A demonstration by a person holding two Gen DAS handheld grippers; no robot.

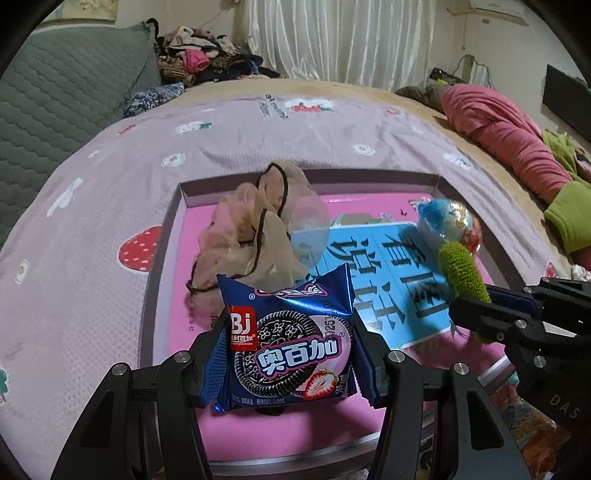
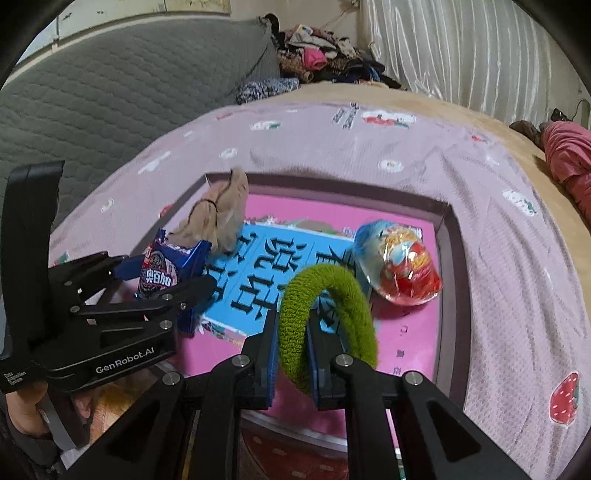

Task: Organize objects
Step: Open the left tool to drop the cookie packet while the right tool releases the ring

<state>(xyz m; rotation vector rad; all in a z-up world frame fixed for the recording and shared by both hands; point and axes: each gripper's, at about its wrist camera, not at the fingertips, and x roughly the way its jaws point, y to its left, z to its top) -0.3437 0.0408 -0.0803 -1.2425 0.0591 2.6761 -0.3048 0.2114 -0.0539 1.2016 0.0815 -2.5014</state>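
A bed (image 1: 229, 147) is filling the room, a pale pink strawberry-print sheet (image 2: 480, 221) lying over its tan blanket (image 1: 369, 92). A grey quilted headboard (image 1: 62, 96) is rising along the bed's left edge. Loose clothes (image 1: 207, 55) are piling at the far left corner, and white curtains (image 1: 332, 33) are hanging behind, catching soft light.

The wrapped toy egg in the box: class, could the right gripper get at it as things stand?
Probably not yet. The right gripper is shut on the green hair tie, so its jaws are occupied. Otherwise the toy egg lies uncovered just ahead in the box.
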